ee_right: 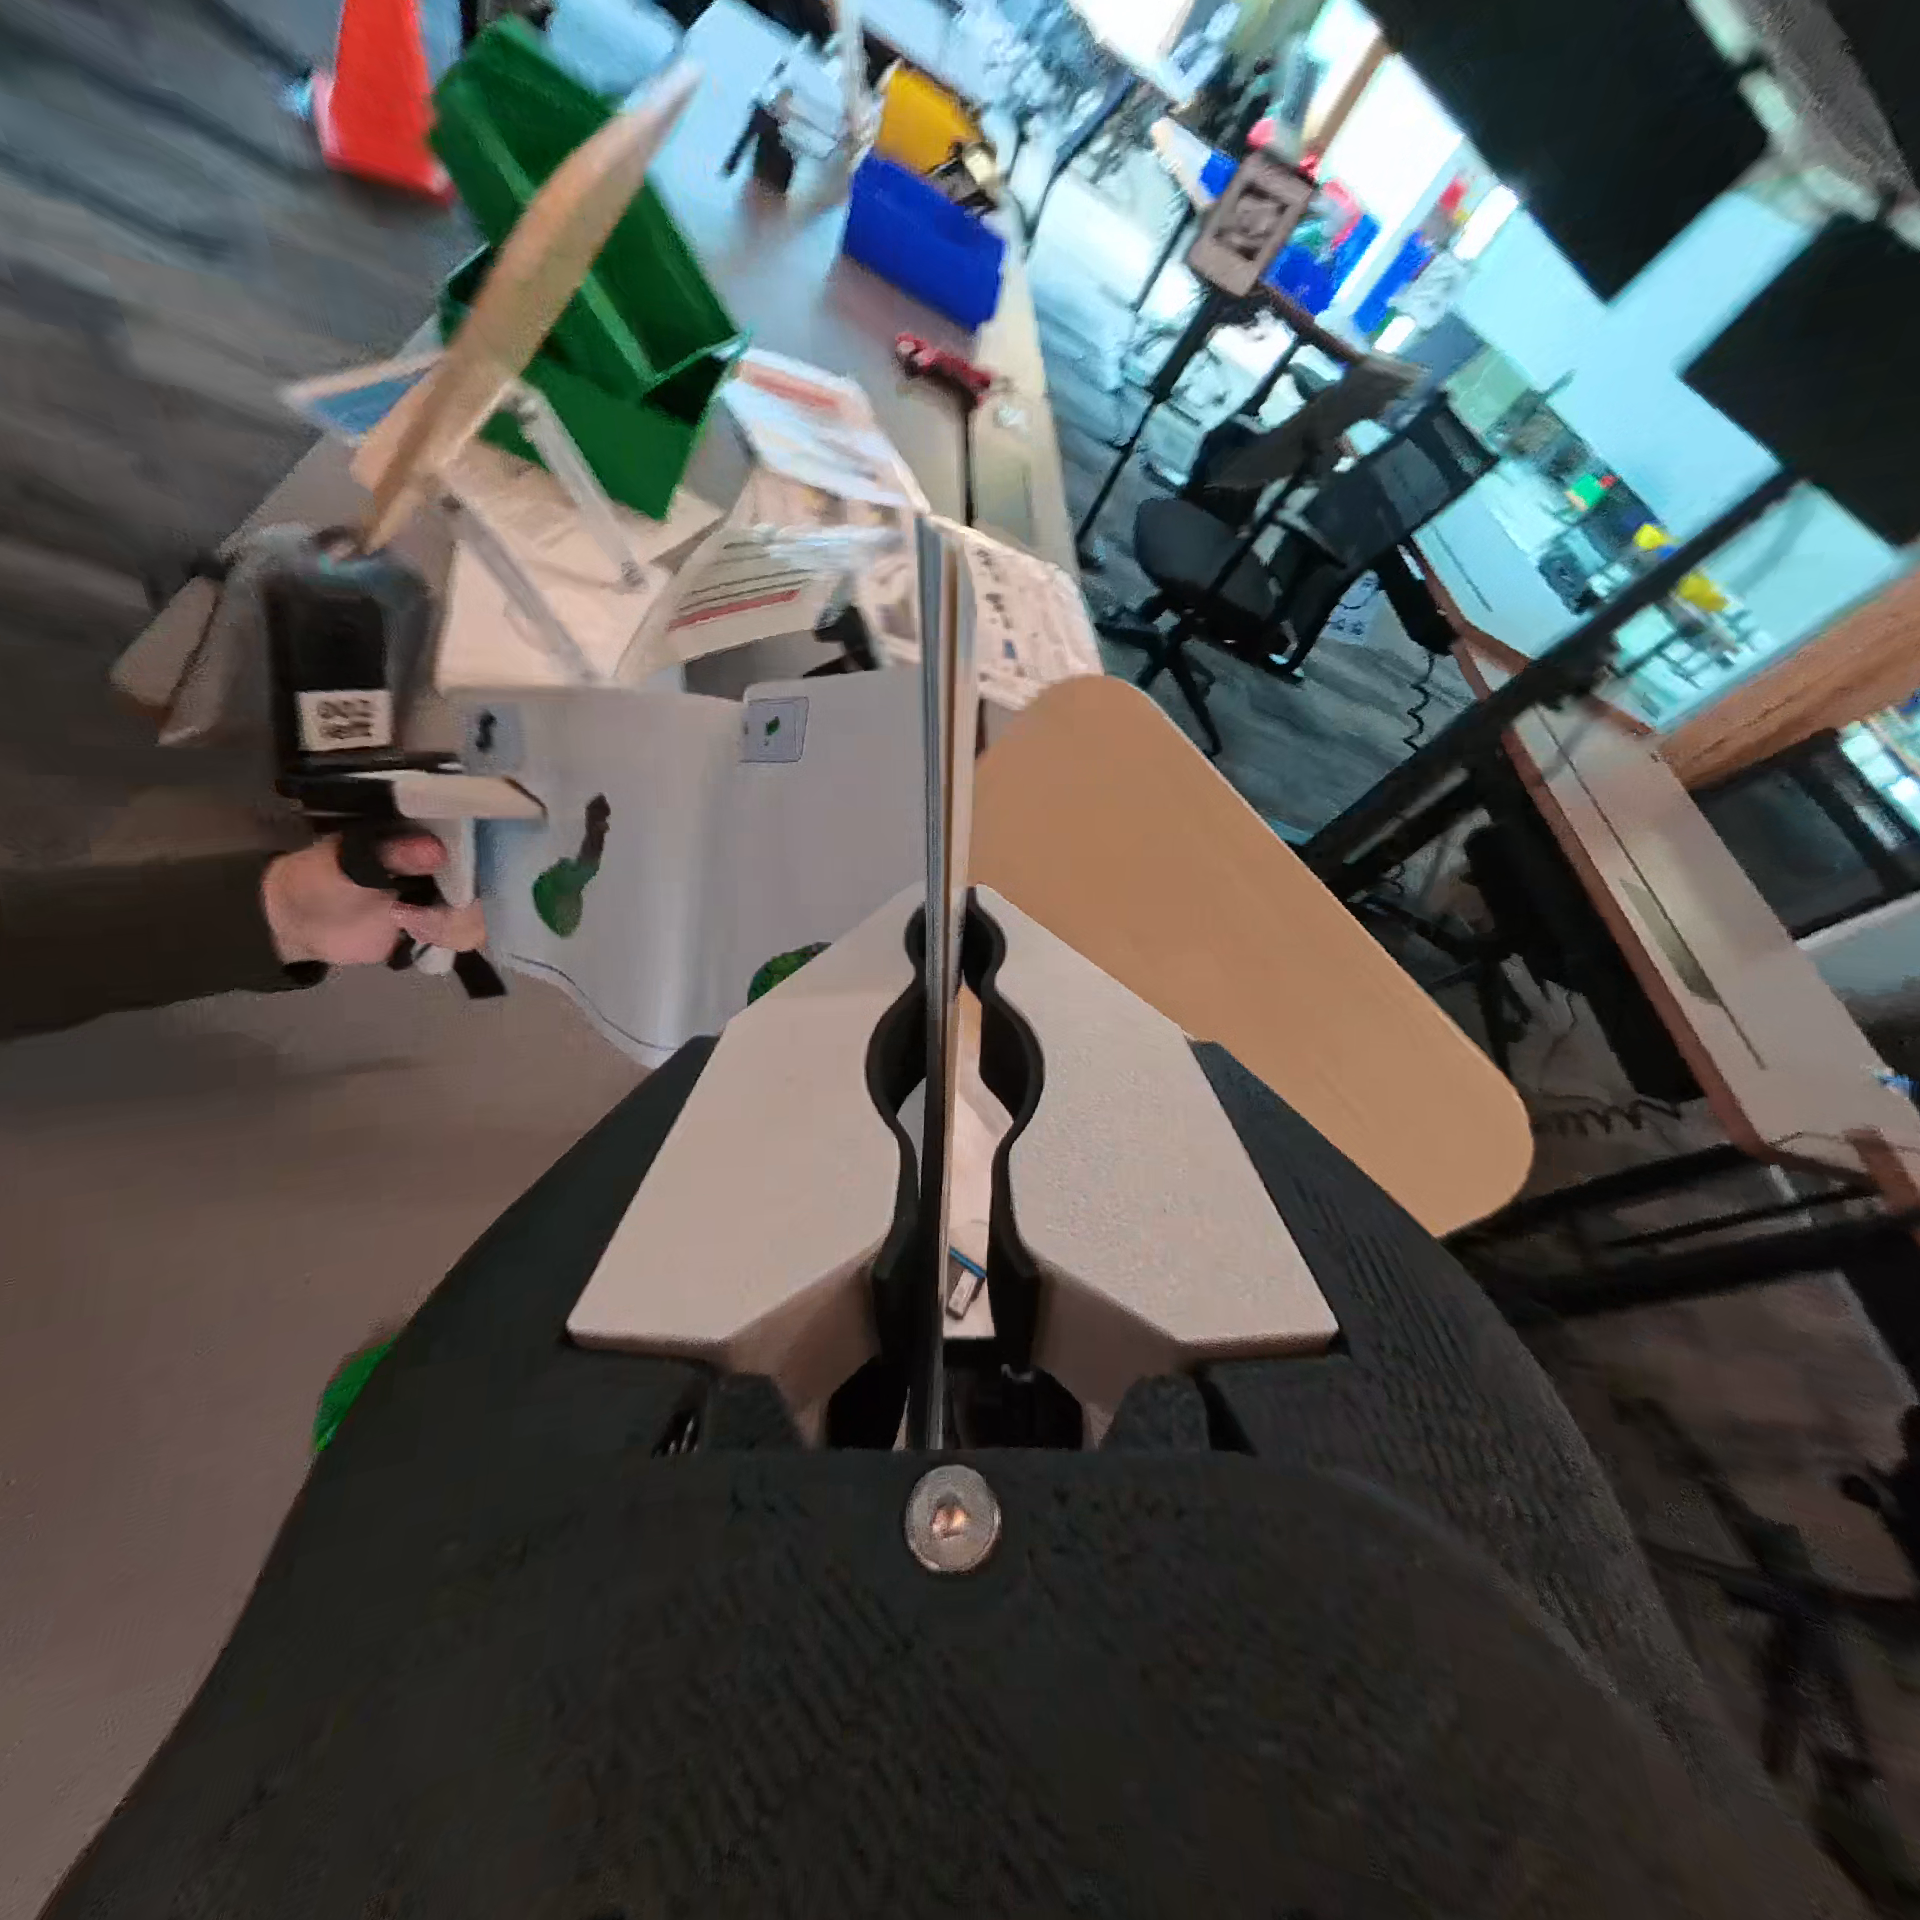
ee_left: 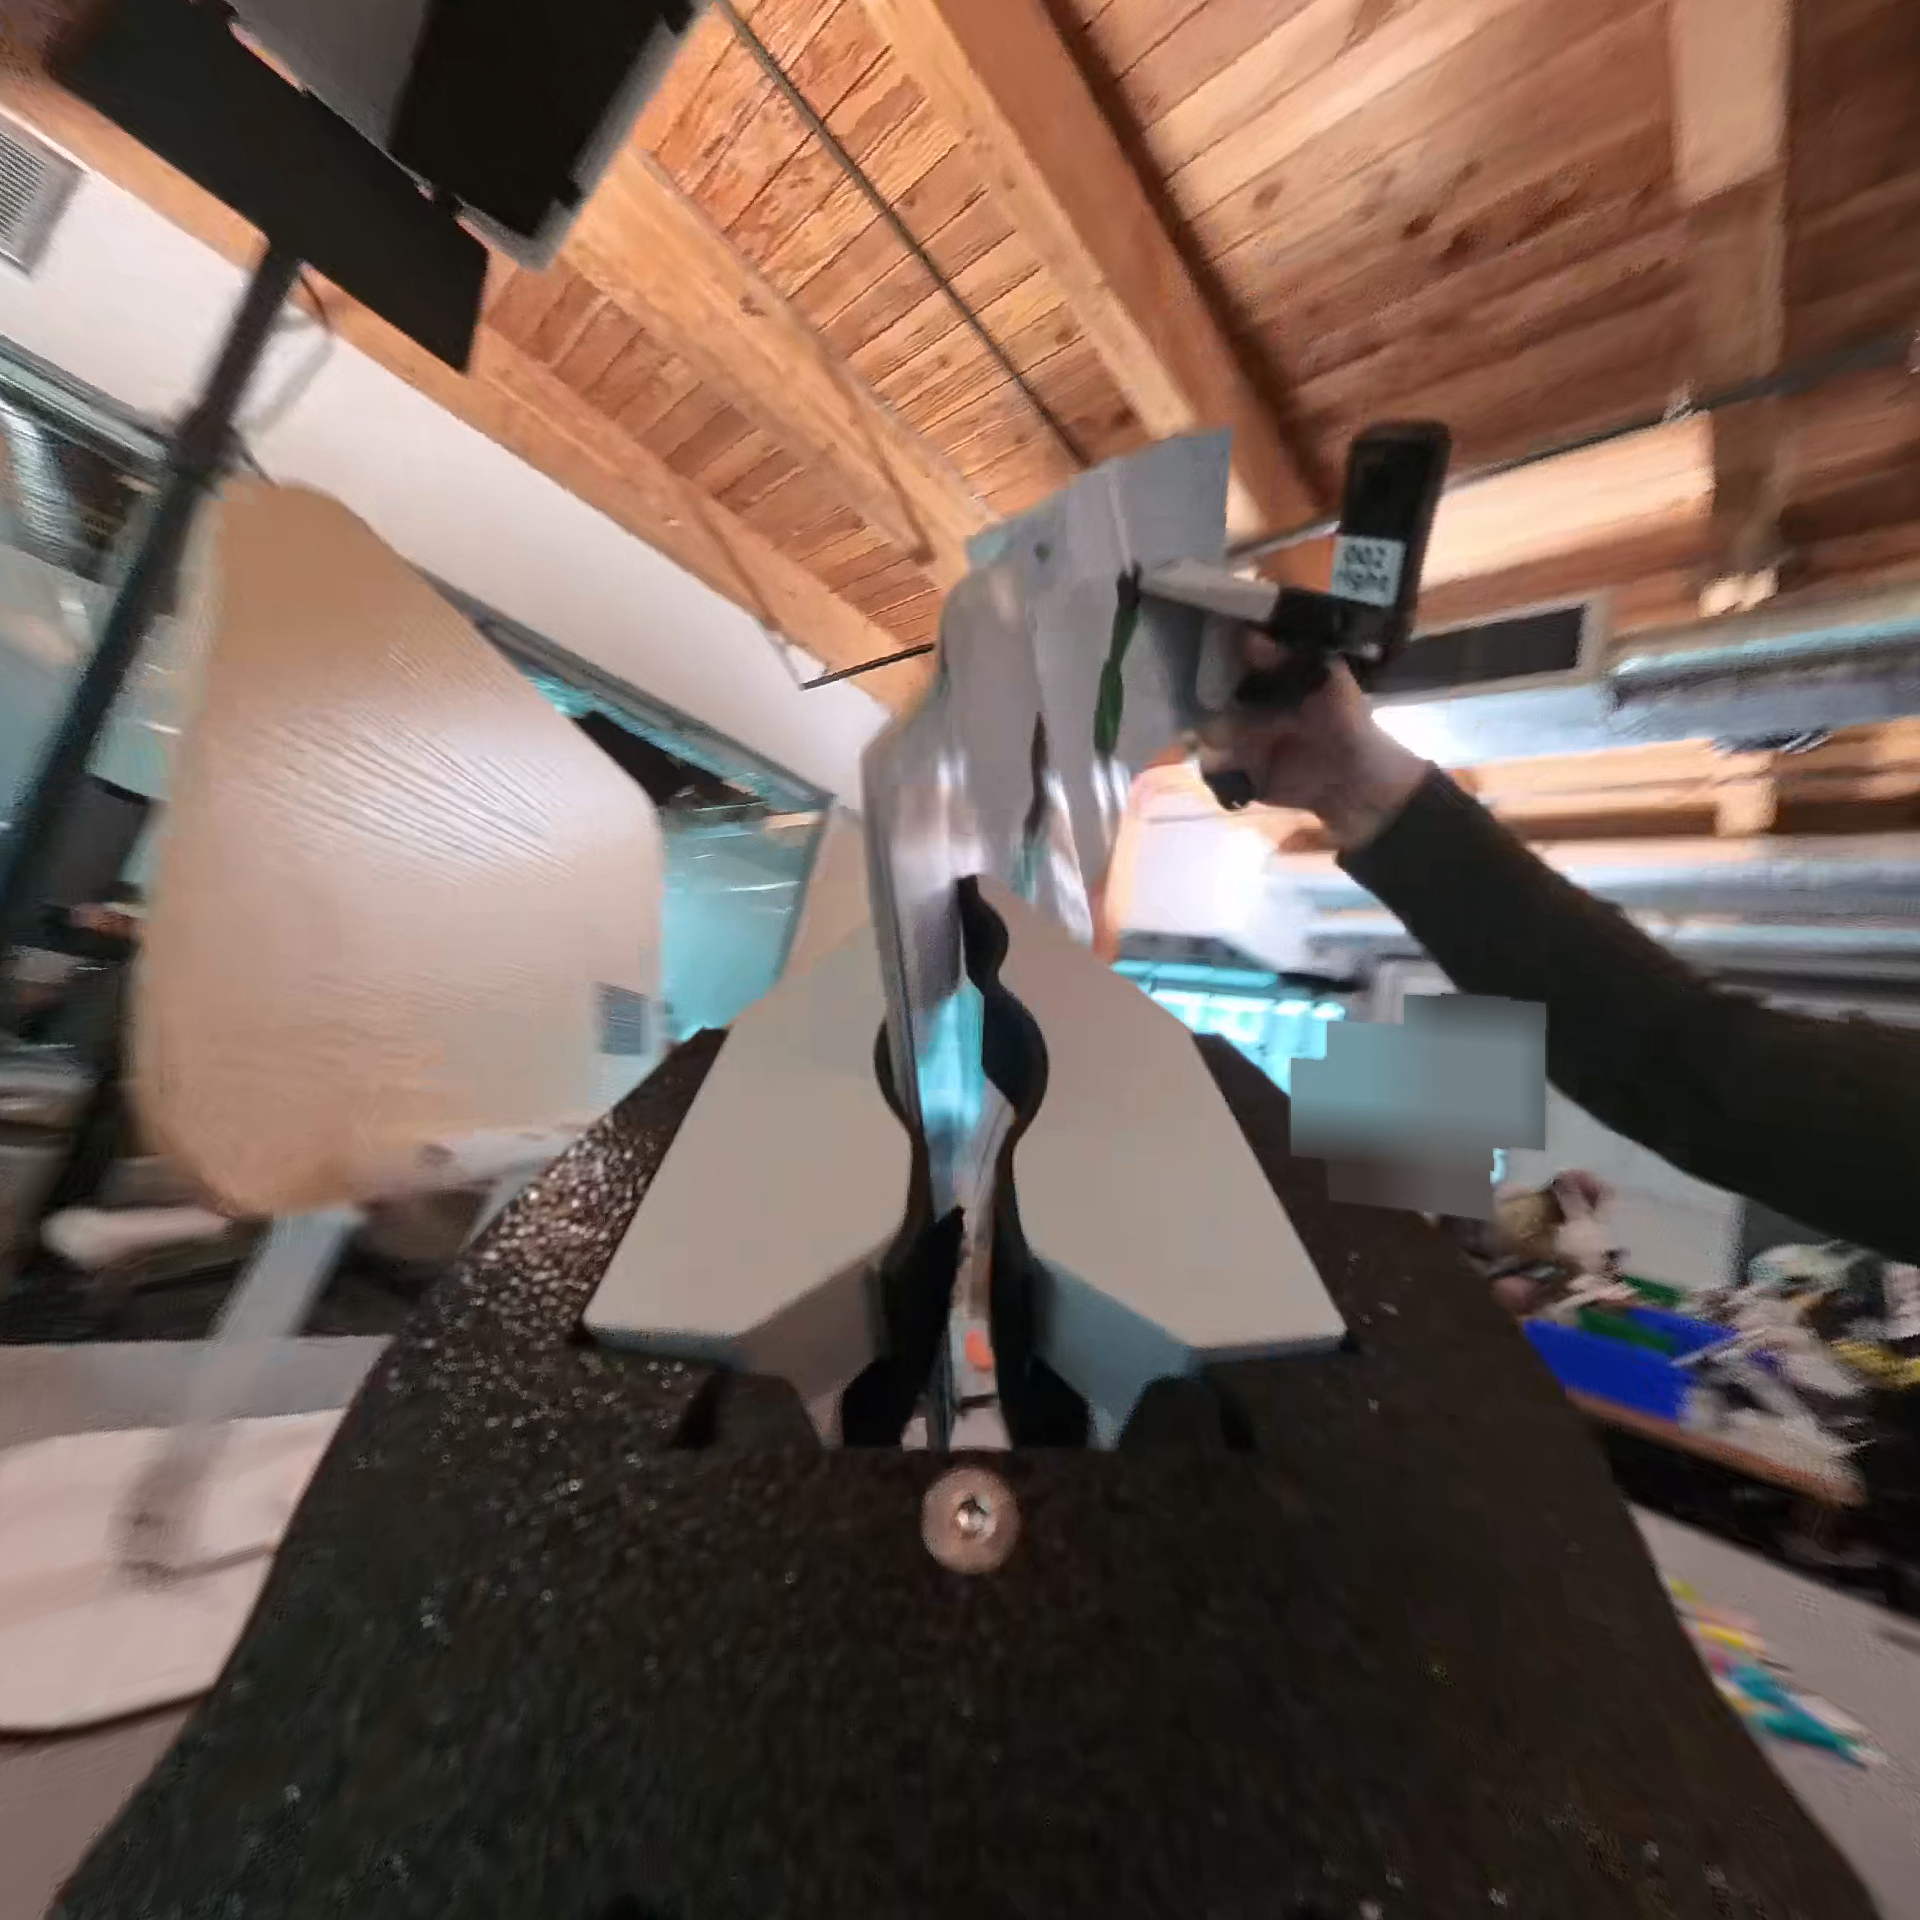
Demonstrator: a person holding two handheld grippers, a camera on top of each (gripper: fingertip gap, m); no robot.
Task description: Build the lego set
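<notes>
A white instruction booklet [ee_left: 1049, 623] with green brick pictures is held up in the air between both grippers. My left gripper [ee_left: 961, 894] is shut on one edge of its pages, which run down between the pads. In this view my right gripper [ee_left: 1143, 592] grips the far edge, with a hand behind it. In the right wrist view my right gripper [ee_right: 945, 914] is shut on the booklet [ee_right: 675, 831], seen edge-on between the pads. My left gripper [ee_right: 525, 805] pinches the open page at the left.
A tan rounded board [ee_left: 364, 831] on a stand is close on the left; another tan board [ee_right: 1195, 914] lies right of my right gripper. On the grey table [ee_right: 208, 1195] are a green bin [ee_right: 603, 312], a blue bin [ee_right: 920, 244] and papers [ee_right: 810, 436]. An office chair [ee_right: 1247, 561] stands beyond. My right fingertips sit around 25 centimeters from my left ones.
</notes>
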